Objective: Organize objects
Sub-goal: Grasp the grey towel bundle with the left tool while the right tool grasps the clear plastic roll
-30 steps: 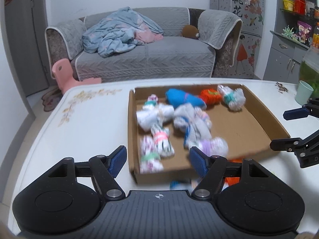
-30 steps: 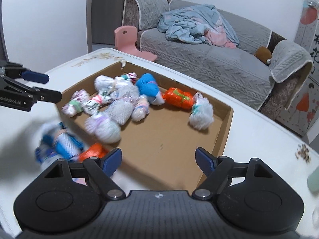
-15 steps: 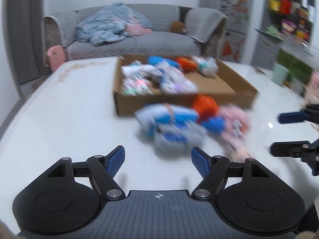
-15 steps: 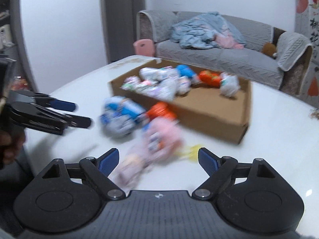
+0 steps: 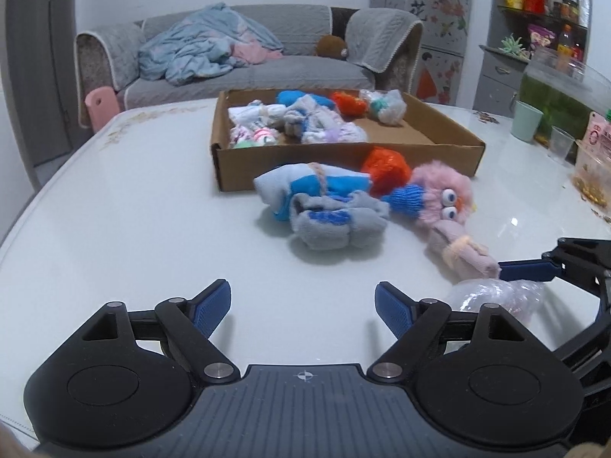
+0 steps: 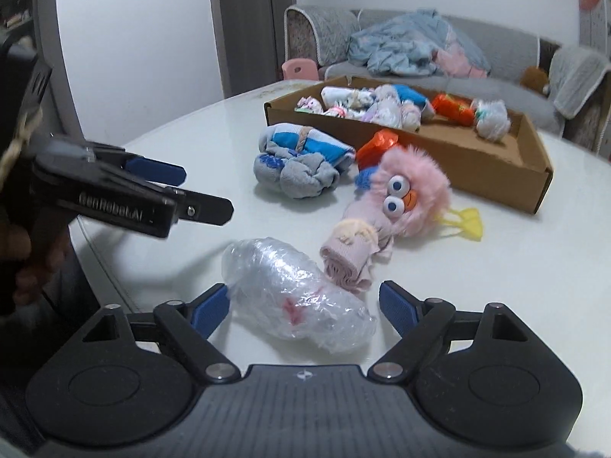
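The right gripper is wide open around the plastic bundle on the table. The left gripper is open too, holding nothing. Just past the bundle lies the pink toy, then the sock rolls. The box sits farthest back. It looks like pick-up time: squeeze the bundle, then lift it to the box.
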`<state>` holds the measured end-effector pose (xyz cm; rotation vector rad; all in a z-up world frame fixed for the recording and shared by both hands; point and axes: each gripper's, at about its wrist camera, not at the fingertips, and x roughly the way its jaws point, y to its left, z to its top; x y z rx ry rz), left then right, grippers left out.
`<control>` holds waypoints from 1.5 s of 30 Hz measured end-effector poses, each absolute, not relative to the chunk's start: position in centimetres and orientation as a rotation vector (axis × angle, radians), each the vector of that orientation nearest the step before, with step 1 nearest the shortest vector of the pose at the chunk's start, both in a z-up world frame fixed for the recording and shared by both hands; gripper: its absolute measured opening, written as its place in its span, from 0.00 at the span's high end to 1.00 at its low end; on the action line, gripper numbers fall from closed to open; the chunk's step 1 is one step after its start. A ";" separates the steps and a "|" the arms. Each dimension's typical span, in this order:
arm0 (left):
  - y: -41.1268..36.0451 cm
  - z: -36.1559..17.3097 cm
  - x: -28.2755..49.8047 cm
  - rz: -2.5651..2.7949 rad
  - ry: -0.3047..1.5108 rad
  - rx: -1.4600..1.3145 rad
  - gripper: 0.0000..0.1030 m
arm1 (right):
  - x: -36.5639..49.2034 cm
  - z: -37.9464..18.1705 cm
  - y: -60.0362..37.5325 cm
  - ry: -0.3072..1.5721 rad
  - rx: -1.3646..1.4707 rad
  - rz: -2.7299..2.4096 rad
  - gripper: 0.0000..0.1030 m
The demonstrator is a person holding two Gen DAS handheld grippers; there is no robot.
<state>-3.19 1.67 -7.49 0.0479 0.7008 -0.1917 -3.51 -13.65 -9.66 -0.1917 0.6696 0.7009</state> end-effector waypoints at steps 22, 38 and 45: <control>-1.7 -8.6 4.1 -0.220 0.706 0.054 0.16 | -5.2 -9.6 -15.1 0.622 -0.229 0.889 0.51; -0.3 -8.9 1.5 -0.273 0.688 0.081 0.34 | -5.4 -9.6 -14.6 0.604 -0.244 0.908 0.61; 0.8 -8.8 0.0 -0.283 0.677 0.069 0.37 | -4.9 -9.5 -13.6 0.601 -0.256 0.921 0.69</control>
